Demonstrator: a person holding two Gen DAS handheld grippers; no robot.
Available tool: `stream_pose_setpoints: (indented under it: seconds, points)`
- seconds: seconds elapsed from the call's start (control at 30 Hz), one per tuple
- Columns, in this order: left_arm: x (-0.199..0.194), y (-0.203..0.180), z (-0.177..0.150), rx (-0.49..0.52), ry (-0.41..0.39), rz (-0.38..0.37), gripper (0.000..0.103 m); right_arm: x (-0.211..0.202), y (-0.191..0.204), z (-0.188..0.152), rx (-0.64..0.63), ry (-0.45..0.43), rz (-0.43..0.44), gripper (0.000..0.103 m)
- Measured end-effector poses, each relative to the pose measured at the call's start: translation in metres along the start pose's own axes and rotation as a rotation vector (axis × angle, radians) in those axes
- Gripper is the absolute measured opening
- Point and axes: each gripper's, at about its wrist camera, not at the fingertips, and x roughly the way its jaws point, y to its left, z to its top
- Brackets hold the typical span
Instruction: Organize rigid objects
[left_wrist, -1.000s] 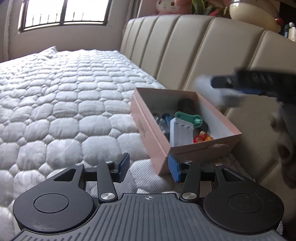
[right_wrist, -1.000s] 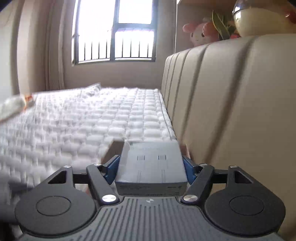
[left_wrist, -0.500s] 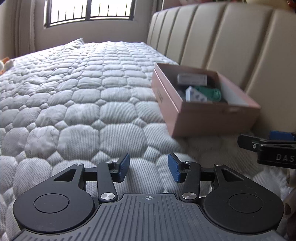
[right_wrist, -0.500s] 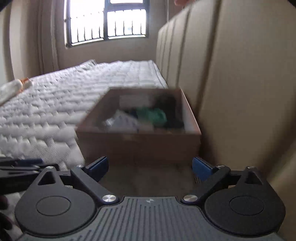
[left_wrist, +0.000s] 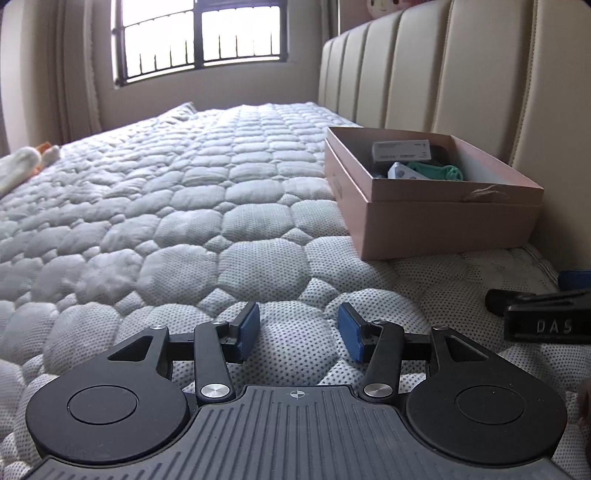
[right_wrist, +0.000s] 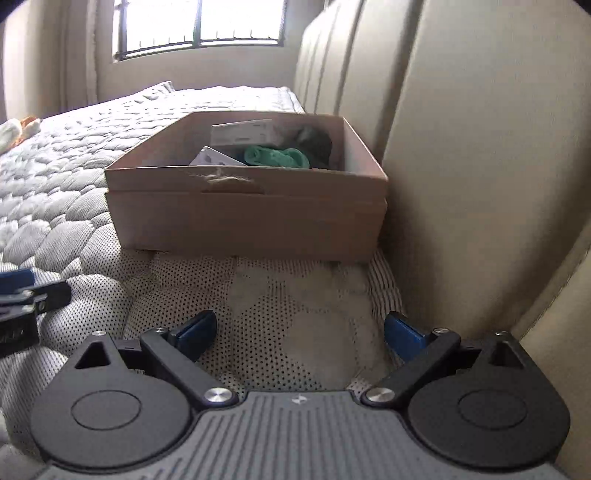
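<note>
A pink cardboard box (left_wrist: 436, 218) stands on the quilted mattress against the headboard; it also shows in the right wrist view (right_wrist: 243, 214). Inside lie a grey-white carton (left_wrist: 402, 150), a green plastic piece (left_wrist: 441, 171), a white ridged item (right_wrist: 212, 158) and a dark object (right_wrist: 314, 142). My left gripper (left_wrist: 298, 332) is open and empty, low over the mattress, well short of the box. My right gripper (right_wrist: 300, 332) is wide open and empty, just in front of the box. Its side shows at the right edge of the left wrist view (left_wrist: 543, 317).
The padded beige headboard (right_wrist: 461, 147) runs along the right, close to my right gripper. The quilted mattress (left_wrist: 166, 206) stretches left toward a window. A white and orange soft toy (left_wrist: 26, 166) lies at the far left edge.
My right gripper held the grey-white carton, let it go into the box and drew back low, open. My left gripper backed away from the box and dropped toward the mattress.
</note>
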Motion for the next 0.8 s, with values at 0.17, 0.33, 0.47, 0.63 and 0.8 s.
stream_pose_setpoints:
  seconds: [0.17, 0.33, 0.47, 0.63, 0.8]
  points:
    - [0.008, -0.005, 0.002, 0.026, 0.025, 0.005, 0.053, 0.007, -0.001, -0.001, 0.045, 0.026, 0.007, 0.1]
    - [0.007, -0.013, 0.005, 0.058, 0.028, 0.017, 0.046, 0.013, 0.001, -0.001, 0.056, 0.022, 0.004, 0.103]
    - [0.002, -0.017, 0.002, 0.06, 0.025, 0.007, 0.042, 0.014, 0.004, -0.003, 0.065, -0.002, -0.009, 0.103]
    - [-0.009, -0.018, 0.002, 0.025, 0.007, -0.081, 0.039, 0.014, 0.004, -0.006, 0.067, -0.019, -0.012, 0.103]
    - [0.003, -0.026, 0.001, 0.043, 0.025, -0.066, 0.039, 0.007, 0.003, -0.011, 0.068, -0.028, -0.013, 0.103]
